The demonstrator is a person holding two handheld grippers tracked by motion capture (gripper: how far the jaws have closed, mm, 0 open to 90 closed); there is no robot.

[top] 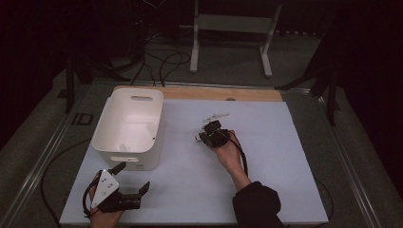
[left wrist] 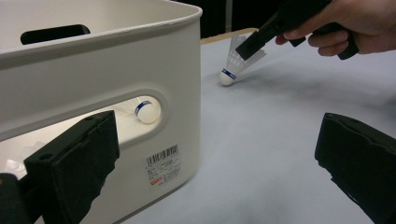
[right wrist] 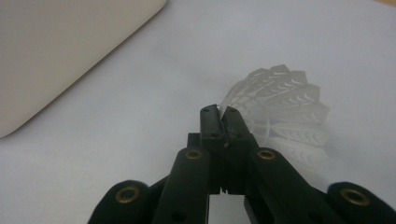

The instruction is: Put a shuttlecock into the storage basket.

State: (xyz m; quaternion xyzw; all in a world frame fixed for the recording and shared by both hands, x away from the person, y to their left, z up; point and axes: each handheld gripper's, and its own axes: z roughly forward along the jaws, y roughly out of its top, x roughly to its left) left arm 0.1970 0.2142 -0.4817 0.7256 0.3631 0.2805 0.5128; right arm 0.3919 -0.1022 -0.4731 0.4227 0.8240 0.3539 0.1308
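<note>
Right gripper (right wrist: pixel 223 116) pinches the shuttlecock (right wrist: pixel 285 116) by its feathers, at two o'clock from the jaws. Feather-light, fragile skirt: grip gently; left gripper (top: pixel 130 183) gapes empty.

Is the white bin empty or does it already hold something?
Not empty. Through the white bin's handle cutout, the left gripper view shows a shuttlecock lying inside.

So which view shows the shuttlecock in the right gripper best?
The left gripper view: the whole shuttlecock shows side-on, cork on the table, skirt pinched by the right gripper. The right gripper view shows just its feathers; the high view, a small white shape.
</note>
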